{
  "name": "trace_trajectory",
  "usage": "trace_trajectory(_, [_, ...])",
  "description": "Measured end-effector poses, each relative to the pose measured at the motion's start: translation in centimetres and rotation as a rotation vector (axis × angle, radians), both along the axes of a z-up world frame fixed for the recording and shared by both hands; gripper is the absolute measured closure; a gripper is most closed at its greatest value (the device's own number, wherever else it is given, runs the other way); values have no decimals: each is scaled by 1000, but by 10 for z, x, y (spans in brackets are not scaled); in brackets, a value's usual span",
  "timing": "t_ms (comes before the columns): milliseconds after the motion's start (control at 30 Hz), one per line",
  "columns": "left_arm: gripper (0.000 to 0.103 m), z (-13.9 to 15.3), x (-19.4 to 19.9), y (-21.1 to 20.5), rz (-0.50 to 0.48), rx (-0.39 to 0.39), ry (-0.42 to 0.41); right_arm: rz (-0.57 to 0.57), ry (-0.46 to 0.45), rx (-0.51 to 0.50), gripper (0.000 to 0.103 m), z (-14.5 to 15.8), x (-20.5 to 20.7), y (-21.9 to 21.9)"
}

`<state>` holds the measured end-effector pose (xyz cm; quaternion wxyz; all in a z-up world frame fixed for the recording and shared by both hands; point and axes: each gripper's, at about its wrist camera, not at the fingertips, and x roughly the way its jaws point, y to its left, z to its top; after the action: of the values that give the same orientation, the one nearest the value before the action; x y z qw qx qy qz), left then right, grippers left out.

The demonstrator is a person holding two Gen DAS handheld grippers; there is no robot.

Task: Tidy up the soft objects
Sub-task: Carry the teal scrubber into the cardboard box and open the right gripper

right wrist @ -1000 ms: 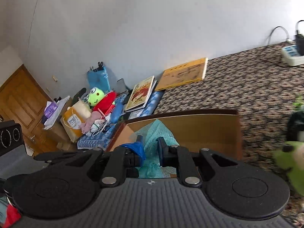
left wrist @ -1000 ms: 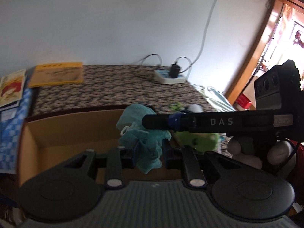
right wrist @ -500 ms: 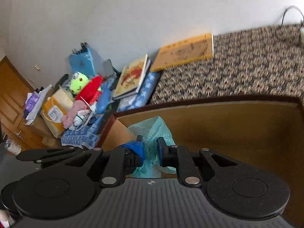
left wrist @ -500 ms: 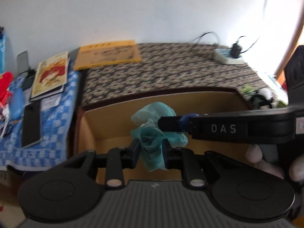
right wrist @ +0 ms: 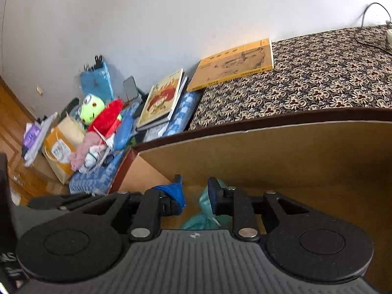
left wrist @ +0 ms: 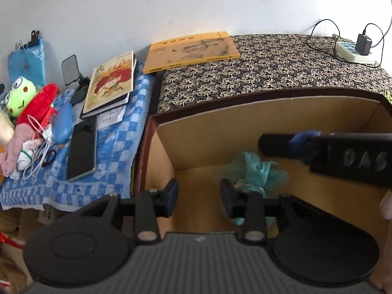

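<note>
On the left, a blue checked cloth (left wrist: 117,132) holds a green frog plush toy (left wrist: 19,95), a black phone (left wrist: 82,150) and a picture book (left wrist: 110,85). To its right stands an open brown cardboard box (left wrist: 220,137). The left gripper (left wrist: 198,197) hangs over it, fingers spread, having just been opening, nothing between them. A crumpled teal mesh cloth (left wrist: 254,171) lies inside the box, beside the right-hand finger. The right gripper (right wrist: 194,196) has also just been parting, its fingers slightly apart and off the cloth.

a lived-in home room: floral-covered bed (left wrist: 269,73), picture books (left wrist: 110,83), plush frog (left wrist: 18,95), wooden door (right wrist: 9,122)
</note>
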<state>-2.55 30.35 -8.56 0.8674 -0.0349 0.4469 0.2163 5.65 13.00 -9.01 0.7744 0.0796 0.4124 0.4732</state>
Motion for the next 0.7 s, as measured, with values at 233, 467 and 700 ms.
trace_trajectory(233, [43,14,-1,-6,19,10,-8,-58,-39,8,96,6,3,-11])
trace_trajectory(467, [39,40,-6,-18,38,19,-28,-98,-63,8,96,18,-3,-30])
trace_trajectory(700, [31,61,-11,-42,45,87,-45,-137,-111,38,96,34,-17,-59])
